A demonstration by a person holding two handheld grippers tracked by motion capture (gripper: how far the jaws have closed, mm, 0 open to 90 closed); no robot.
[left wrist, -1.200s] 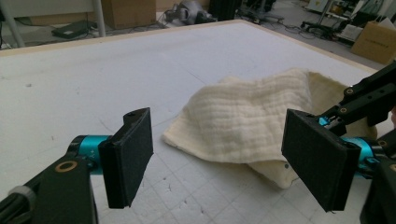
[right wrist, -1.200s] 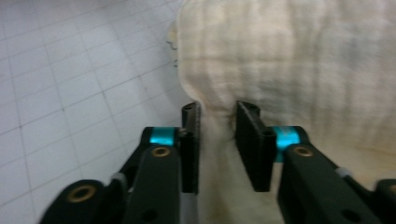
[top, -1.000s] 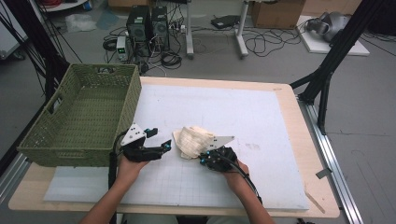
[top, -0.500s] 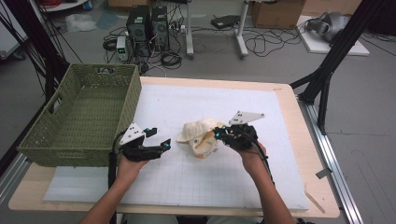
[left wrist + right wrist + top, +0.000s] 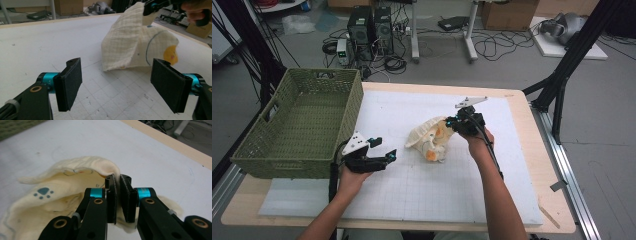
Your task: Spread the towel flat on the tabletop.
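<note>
A cream cloth (image 5: 428, 139) with orange and blue prints hangs partly lifted over the white mat. My right gripper (image 5: 454, 122) is shut on its upper edge and holds that corner up; the pinched fold of cloth (image 5: 75, 177) shows between the closed jaws of the right gripper (image 5: 118, 185). A blue paw print marks the cloth's inner side. My left gripper (image 5: 387, 157) rests low on the mat left of the cloth, open with nothing between its pads (image 5: 70, 83). In the left gripper view the cloth (image 5: 130, 47) stands ahead like a tent, apart from the left gripper (image 5: 117, 85).
A green woven basket (image 5: 297, 125) stands at the table's left edge, close to my left hand. The white gridded mat (image 5: 472, 185) covers most of the wooden table. Behind the table, cables and computer cases lie on the floor.
My right gripper has risen and moved right and back with the cloth's edge, pulling the cloth up off the mat. The left gripper has stayed in place, open.
</note>
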